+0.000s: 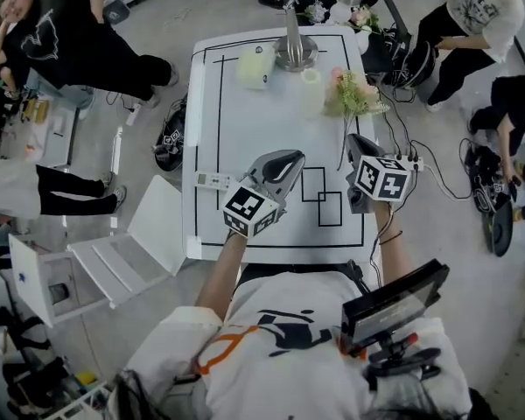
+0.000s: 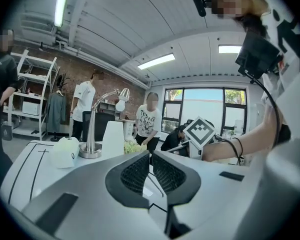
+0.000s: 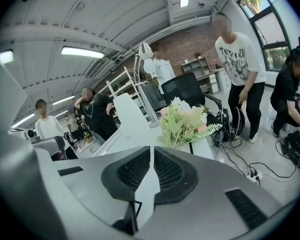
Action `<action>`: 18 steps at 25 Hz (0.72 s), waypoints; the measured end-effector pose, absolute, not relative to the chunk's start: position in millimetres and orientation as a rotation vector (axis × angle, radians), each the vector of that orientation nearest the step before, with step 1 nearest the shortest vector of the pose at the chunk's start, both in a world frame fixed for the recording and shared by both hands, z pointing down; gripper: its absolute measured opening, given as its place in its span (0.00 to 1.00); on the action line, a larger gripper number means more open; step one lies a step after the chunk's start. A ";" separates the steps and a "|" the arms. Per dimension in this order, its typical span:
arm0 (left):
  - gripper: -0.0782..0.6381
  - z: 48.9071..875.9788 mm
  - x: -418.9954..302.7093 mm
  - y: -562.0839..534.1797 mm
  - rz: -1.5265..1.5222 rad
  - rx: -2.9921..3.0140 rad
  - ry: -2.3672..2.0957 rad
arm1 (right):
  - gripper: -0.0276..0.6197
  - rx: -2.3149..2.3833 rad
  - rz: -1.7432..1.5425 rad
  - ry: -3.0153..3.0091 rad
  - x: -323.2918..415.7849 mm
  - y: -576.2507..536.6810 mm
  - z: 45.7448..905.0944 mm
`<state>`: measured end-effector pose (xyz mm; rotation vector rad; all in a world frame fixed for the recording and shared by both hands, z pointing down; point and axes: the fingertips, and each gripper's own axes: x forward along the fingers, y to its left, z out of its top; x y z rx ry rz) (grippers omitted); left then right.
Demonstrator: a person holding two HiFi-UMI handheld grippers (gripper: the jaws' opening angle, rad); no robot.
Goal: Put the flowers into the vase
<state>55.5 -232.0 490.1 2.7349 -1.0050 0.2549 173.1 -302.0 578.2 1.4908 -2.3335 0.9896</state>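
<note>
Flowers (image 1: pixel 354 94) lie on table (image 1: pixel 245 147) just beside upright white vase (image 1: pixel 311 87).

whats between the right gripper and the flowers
Nothing: in the right gripper view, only bare table top lies between the right gripper and the flowers.

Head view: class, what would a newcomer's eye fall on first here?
The pink-and-green flowers stand out at the far right edge of the white table, next to a pale vase. Nearer the camera, the left tongs and right tongs, both shut and empty, are held over the table's black lines.
</note>
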 end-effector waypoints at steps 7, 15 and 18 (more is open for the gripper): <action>0.13 493.4 58.9 -247.4 0.282 2.736 -0.999 | 0.26 1.423 1.073 -2.237 183.1 -337.9 615.6; 0.13 499.8 58.7 -266.9 0.326 2.739 -0.966 | 0.34 1.419 1.130 -2.106 190.0 -365.0 642.0; 0.13 503.1 56.0 -269.2 0.339 2.736 -0.953 | 0.34 1.373 1.120 -2.075 179.5 -370.6 647.0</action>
